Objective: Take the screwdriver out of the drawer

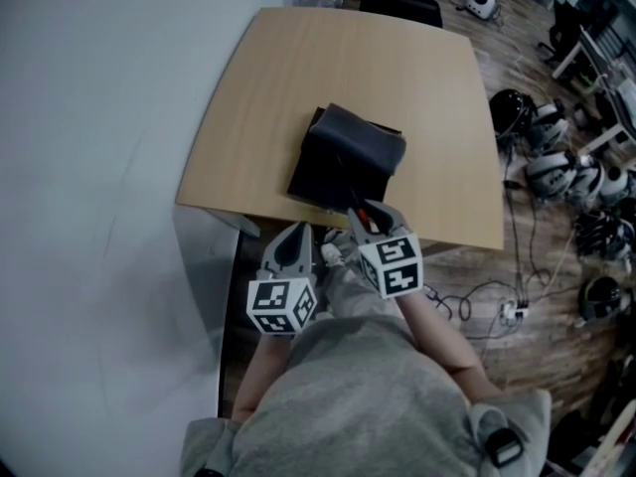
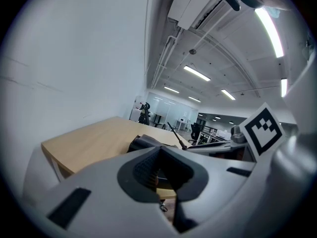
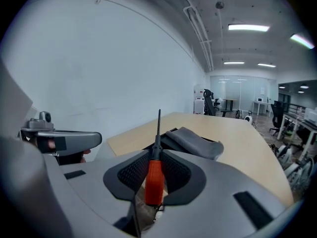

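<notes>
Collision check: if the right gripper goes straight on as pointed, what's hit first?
Likely the dark bag on the table; the screwdriver held in the right gripper would touch it first. Depth is unclear.

A light wooden table (image 1: 397, 87) carries one dark, possibly fabric, bag (image 1: 343, 157).

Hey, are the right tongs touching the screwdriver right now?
Touching. The right gripper view shows the right tongs shut on the screwdriver, with its orange handle pinched between the two jaws.
</notes>
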Demonstrator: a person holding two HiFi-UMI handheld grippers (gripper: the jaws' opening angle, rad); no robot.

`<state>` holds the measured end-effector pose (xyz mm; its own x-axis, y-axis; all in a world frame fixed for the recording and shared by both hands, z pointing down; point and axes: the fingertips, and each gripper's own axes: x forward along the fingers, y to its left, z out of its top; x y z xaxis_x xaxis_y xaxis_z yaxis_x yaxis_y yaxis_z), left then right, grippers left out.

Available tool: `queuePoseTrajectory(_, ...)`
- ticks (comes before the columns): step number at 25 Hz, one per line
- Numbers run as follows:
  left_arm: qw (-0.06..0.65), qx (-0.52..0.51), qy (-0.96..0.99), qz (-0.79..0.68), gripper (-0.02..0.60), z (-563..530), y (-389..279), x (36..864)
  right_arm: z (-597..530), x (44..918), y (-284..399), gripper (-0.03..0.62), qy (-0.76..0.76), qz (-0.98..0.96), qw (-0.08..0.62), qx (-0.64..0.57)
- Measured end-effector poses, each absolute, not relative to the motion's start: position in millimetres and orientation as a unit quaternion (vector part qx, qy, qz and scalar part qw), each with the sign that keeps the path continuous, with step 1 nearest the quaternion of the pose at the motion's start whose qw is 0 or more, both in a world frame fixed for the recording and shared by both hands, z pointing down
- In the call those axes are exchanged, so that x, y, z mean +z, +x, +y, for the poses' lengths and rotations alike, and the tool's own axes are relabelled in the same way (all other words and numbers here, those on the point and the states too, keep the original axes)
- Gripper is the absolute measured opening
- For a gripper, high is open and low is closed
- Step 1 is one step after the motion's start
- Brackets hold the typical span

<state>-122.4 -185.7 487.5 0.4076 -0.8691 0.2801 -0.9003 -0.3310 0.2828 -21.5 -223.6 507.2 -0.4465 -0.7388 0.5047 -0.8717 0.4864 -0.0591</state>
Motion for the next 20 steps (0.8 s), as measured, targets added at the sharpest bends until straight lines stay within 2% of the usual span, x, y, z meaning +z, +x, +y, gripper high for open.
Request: queuePoseTrajectory(20,0.192,0.042,0.818,-0.541,0.0,-160,-119,486,-179,492,-1,0.081,0.503,-0.834,0.171,0.15)
